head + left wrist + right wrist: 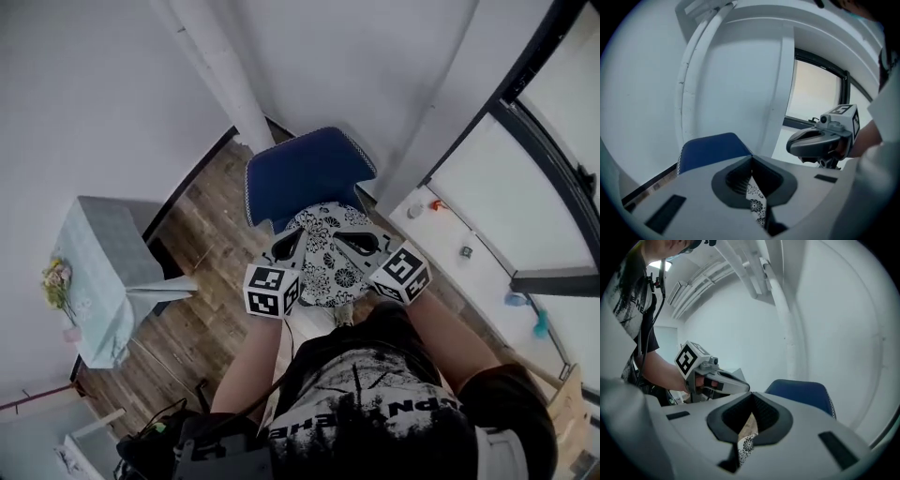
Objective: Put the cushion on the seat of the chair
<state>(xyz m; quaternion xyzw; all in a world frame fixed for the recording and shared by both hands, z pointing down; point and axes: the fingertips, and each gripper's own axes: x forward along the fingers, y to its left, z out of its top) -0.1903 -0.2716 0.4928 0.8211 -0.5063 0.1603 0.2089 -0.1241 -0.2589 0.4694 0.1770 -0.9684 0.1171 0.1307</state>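
Observation:
A black-and-white floral cushion (328,262) hangs in the air between my two grippers, just in front of the blue chair (305,173). My left gripper (286,246) is shut on the cushion's left edge and my right gripper (361,244) on its right edge. A strip of patterned fabric (757,206) shows pinched in the left gripper view, with the blue chair back (712,150) beyond. In the right gripper view the cushion's edge (746,444) sits between the shut jaws, and the chair (801,392) stands ahead. The chair's seat is hidden behind the cushion.
A table with a pale blue cloth (103,272) and flowers (58,281) stands at the left. A white pipe (220,70) runs up the wall behind the chair. A white window ledge (469,253) with small items runs along the right. Cables lie on the wood floor (202,309).

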